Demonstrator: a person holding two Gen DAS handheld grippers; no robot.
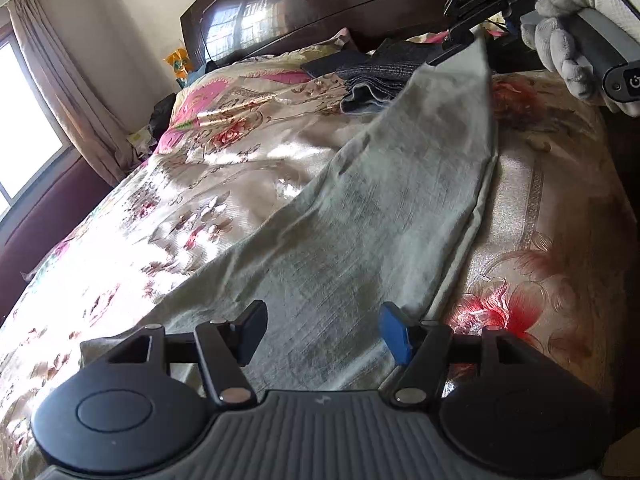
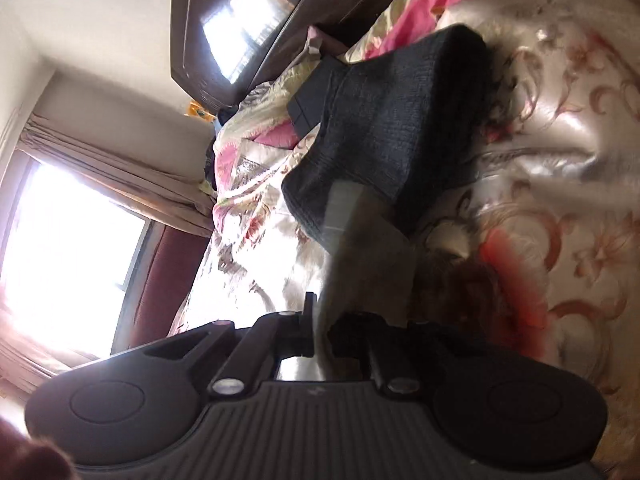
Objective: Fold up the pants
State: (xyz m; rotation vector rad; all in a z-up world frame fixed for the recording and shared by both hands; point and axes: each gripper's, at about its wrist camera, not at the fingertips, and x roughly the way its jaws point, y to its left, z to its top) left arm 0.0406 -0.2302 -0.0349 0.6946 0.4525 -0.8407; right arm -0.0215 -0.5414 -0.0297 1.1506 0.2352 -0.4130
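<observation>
The right gripper (image 1: 456, 46), jaws closed on the hem of the grey-green pants (image 1: 360, 216), lifts it at one o'clock, apparently to fold the leg over. The left gripper (image 1: 324, 332) hovers with jaws wide apart, holding nothing, over the pants spread on the floral bedspread (image 1: 160, 208).

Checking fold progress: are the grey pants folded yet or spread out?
Spread out: the grey pants stretch along the bed, one end lifted by the right gripper.

I get hard daylight from the window (image 2: 68, 256), blown white, glaring off the satin bedspread (image 1: 168, 216). Right wrist view motion-blurred; fisheye bends both edges.
</observation>
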